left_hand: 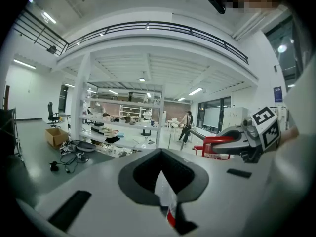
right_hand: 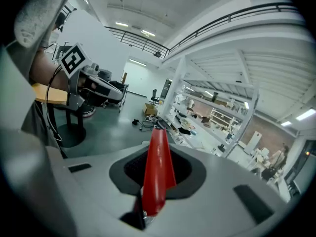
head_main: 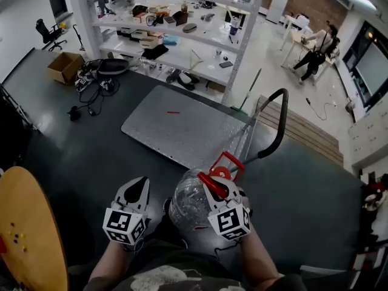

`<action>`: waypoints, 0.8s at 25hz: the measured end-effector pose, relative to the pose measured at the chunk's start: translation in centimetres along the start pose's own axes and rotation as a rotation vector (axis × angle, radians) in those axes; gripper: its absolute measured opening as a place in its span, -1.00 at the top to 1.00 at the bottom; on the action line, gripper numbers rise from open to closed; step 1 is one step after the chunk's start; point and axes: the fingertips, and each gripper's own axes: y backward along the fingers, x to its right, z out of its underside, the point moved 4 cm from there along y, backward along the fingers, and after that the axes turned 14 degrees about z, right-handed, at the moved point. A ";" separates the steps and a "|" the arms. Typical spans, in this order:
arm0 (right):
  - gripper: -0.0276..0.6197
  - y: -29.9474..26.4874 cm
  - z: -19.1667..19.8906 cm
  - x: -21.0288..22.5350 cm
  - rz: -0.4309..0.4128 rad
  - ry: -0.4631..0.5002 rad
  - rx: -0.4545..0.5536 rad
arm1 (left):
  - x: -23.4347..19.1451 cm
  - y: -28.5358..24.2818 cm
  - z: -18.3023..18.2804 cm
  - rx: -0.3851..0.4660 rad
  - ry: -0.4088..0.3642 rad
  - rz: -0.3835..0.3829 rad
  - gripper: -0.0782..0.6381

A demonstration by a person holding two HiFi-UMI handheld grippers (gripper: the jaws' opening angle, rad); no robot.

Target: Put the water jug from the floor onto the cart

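Note:
A clear round water jug (head_main: 191, 202) with a red handle (head_main: 224, 165) hangs in front of me, above the dark floor. My right gripper (head_main: 212, 182) is shut on that red handle (right_hand: 158, 167), which fills the gap between its jaws in the right gripper view. My left gripper (head_main: 138, 188) is level with it, to the jug's left and apart from it, jaws together. In the left gripper view a thin white-and-red strip (left_hand: 165, 196) shows at the seam. The cart's grey platform (head_main: 182, 129) lies ahead on the floor, with its black push handle (head_main: 276, 123) on the right.
A white shelving rack (head_main: 182, 29) full of items stands behind the cart. A cardboard box (head_main: 63, 65) and tangled cables (head_main: 91, 86) lie at back left. A round yellow tabletop (head_main: 24, 229) is near my left side. Wooden slats (head_main: 303, 129) lie to the cart's right.

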 end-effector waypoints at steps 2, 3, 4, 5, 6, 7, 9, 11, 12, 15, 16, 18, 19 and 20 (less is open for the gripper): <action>0.79 -2.2 0.5 1.1 0.011 -0.049 -0.016 | -1.9 -2.5 -0.2 -0.004 -0.002 0.030 0.76; 0.79 -3.4 0.8 1.5 0.017 -0.076 -0.024 | -3.0 -3.8 -0.2 -0.006 0.001 0.042 0.76; 0.79 -4.5 1.0 2.0 0.024 -0.097 -0.031 | -4.1 -5.1 -0.2 -0.009 0.009 0.050 0.76; 0.79 -5.7 1.2 2.3 0.032 -0.113 -0.039 | -5.3 -6.3 -0.3 -0.010 0.021 0.057 0.76; 0.79 -6.8 1.4 2.7 0.042 -0.126 -0.046 | -6.4 -7.5 -0.6 -0.010 0.030 0.064 0.76; 0.79 -7.9 1.5 3.0 0.053 -0.139 -0.053 | -7.5 -8.5 -1.0 -0.010 0.031 0.073 0.76; 0.79 -10.2 1.6 3.7 0.072 -0.163 -0.062 | -9.6 -10.6 -2.0 -0.013 0.018 0.089 0.76; 0.79 -12.8 1.9 4.3 0.078 -0.174 -0.079 | -11.5 -12.6 -2.6 -0.019 0.013 0.105 0.76; 0.79 -14.0 2.1 4.5 0.079 -0.180 -0.092 | -12.4 -13.4 -2.6 -0.025 0.019 0.113 0.76; 0.79 -17.3 2.2 5.0 0.083 -0.193 -0.119 | -15.0 -15.4 -2.9 -0.050 0.034 0.135 0.76; 0.79 -18.3 2.0 5.2 0.088 -0.194 -0.120 | -15.8 -15.9 -3.1 -0.055 0.033 0.140 0.76; 0.80 -20.4 1.5 5.8 0.103 -0.209 -0.118 | -17.4 -16.8 -3.6 -0.054 0.029 0.145 0.76; 0.80 -21.4 1.3 6.3 0.109 -0.225 -0.118 | -18.1 -17.3 -4.0 -0.049 0.028 0.144 0.76; 0.80 -22.4 1.2 6.7 0.114 -0.243 -0.121 | -18.8 -17.7 -4.3 -0.043 0.030 0.141 0.76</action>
